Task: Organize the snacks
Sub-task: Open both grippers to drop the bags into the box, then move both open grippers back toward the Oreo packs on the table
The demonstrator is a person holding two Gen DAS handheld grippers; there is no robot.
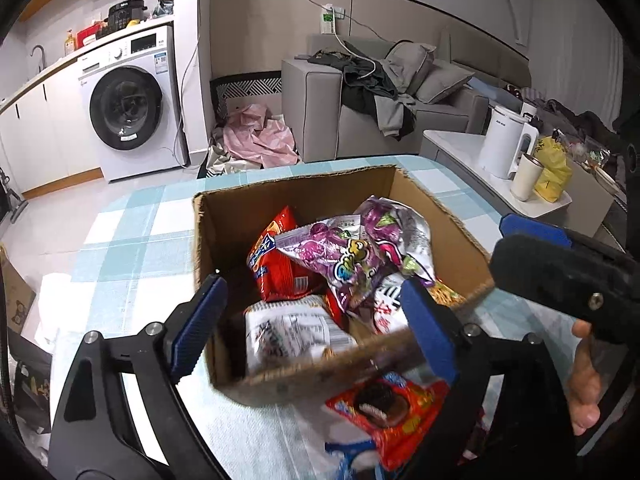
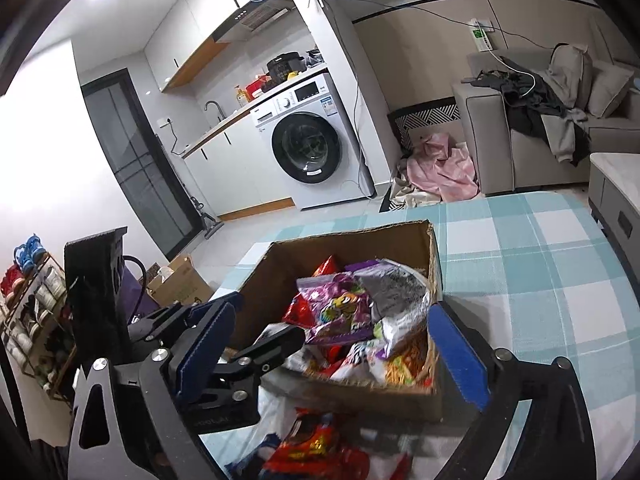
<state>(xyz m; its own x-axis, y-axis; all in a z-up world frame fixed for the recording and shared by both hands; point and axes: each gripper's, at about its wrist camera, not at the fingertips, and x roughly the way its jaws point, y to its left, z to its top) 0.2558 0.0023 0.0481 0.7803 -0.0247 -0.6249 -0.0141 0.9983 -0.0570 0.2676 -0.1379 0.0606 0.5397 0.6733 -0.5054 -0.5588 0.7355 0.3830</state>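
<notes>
An open cardboard box (image 1: pixel 296 200) stands on the checked table and holds several snack bags: a purple bag (image 1: pixel 340 256), a red bag (image 1: pixel 272 264) and a white bag (image 1: pixel 288 336). My left gripper (image 1: pixel 316 320) is open and empty, its blue fingers either side of the box's near wall. A red cookie packet (image 1: pixel 392 408) lies on the table just before the box. In the right wrist view the box (image 2: pixel 352 244) sits ahead; my right gripper (image 2: pixel 332 348) is open and empty above its near edge. The red packet (image 2: pixel 316 448) lies below it.
The table wears a blue and white checked cloth (image 2: pixel 540 280). A side table with a white kettle (image 1: pixel 502 144), a cup and a yellow bag stands at the right. A grey sofa (image 1: pixel 360 120), a washing machine (image 1: pixel 132 100) and a floor carton (image 2: pixel 180 284) lie beyond.
</notes>
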